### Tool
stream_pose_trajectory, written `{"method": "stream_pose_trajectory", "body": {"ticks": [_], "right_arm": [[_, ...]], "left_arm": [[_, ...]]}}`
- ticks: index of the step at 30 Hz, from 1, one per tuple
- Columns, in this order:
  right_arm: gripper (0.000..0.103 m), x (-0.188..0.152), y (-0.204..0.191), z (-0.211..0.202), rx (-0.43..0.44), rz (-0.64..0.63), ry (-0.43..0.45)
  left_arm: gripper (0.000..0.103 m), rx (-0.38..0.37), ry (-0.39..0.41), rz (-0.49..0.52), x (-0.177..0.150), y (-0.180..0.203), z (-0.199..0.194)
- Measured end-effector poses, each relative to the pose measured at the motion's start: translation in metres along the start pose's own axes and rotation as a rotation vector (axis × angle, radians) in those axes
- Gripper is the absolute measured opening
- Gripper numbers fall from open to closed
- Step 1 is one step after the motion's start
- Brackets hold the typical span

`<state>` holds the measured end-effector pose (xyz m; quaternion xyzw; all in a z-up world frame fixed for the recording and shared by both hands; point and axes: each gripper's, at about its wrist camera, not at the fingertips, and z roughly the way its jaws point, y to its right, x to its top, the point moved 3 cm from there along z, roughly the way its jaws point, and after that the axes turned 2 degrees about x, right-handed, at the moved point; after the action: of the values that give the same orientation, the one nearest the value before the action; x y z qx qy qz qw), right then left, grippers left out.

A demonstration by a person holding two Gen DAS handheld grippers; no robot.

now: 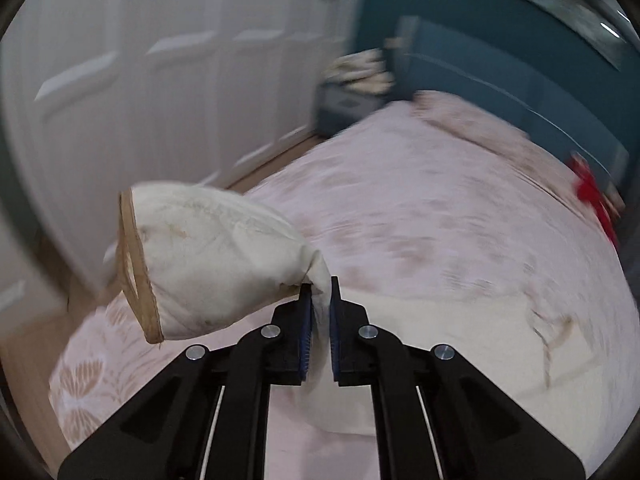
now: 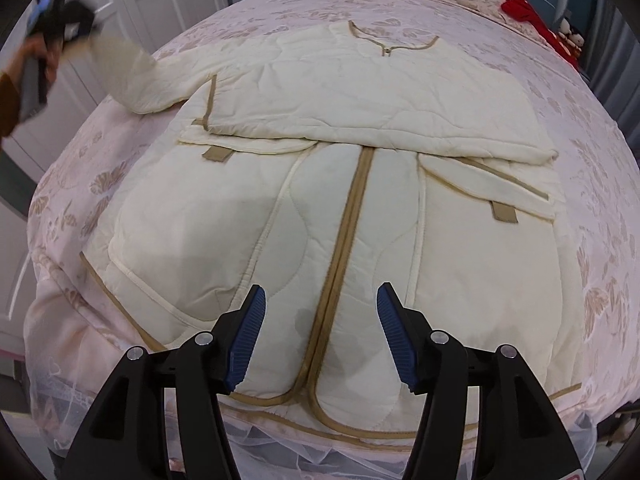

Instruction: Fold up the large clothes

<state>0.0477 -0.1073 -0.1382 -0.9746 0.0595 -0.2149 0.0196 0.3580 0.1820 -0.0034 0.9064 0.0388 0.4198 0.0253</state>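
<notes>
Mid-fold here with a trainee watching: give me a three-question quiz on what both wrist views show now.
1. True or false: the left gripper is shut on the sleeve.
2. How do the right gripper jaws stand? A) open above the jacket hem B) clamped on the collar
3. Fill in: one sleeve already lies folded across the jacket's ____.

Key: 1 true; 2 A; 3 chest.

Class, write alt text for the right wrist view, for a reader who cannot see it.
A cream quilted jacket with tan trim lies front-up on a pink floral bed, one sleeve folded across its chest. The open right tool hovers over the hem, while the left tool, blurred, lifts the other sleeve at the far left.
</notes>
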Motion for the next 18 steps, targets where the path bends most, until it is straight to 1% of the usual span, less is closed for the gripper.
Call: {"method": "stream_pose_trajectory", "body": {"ticks": [1,2,3,4,5,6,8,9,10,11,13,14,15,16,18], "right_arm": [[0.057,-0.001,0.002,-0.002,0.004,0.008,0.005],[0.057,-0.001,0.004,-0.003,0.007,0.014,0.01],[0.057,-0.001,0.006,-0.005,0.009,0.02,0.016],[0.057,-0.002,0.01,-0.007,0.01,0.027,0.026],[0.057,-0.003,0.014,-0.01,0.009,0.034,0.033],[0.057,-0.004,0.019,-0.012,0.002,0.042,0.04],[0.057,-0.008,0.03,-0.015,-0.007,0.061,0.047],[0.057,-0.01,0.035,-0.016,-0.011,0.072,0.047],[0.057,-0.014,0.044,-0.018,-0.017,0.09,0.047],[0.057,-0.018,0.052,-0.018,-0.022,0.109,0.045],[0.057,-0.025,0.068,-0.018,-0.031,0.142,0.036],[0.057,-0.028,0.077,-0.019,-0.036,0.159,0.032],[0.057,-0.031,0.082,-0.019,-0.04,0.17,0.03],[0.057,-0.034,0.091,-0.02,-0.048,0.186,0.029],[0.058,-0.035,0.105,-0.022,-0.061,0.208,0.038]], "left_arm": [[0.006,-0.041,0.024,0.08,-0.003,0.038,-0.018],[0.006,-0.075,0.037,0.134,-0.007,0.066,-0.03],[0.007,-0.135,0.045,0.212,-0.02,0.108,-0.047],[0.007,-0.193,0.037,0.28,-0.036,0.145,-0.06],[0.007,-0.248,0.019,0.34,-0.057,0.181,-0.069],[0.007,-0.284,0.0,0.375,-0.072,0.205,-0.074],[0.007,-0.354,-0.084,0.438,-0.117,0.258,-0.076],[0.007,-0.37,-0.114,0.447,-0.13,0.27,-0.073],[0.007,-0.391,-0.187,0.46,-0.158,0.292,-0.066],[0.007,-0.392,-0.228,0.466,-0.173,0.303,-0.058],[0.011,-0.366,-0.318,0.482,-0.211,0.321,-0.041],[0.012,-0.353,-0.333,0.481,-0.22,0.325,-0.039],[0.018,-0.339,-0.357,0.465,-0.231,0.327,-0.029],[0.025,-0.339,-0.376,0.448,-0.236,0.325,-0.028],[0.063,-0.366,-0.413,0.393,-0.238,0.312,-0.034]]}}
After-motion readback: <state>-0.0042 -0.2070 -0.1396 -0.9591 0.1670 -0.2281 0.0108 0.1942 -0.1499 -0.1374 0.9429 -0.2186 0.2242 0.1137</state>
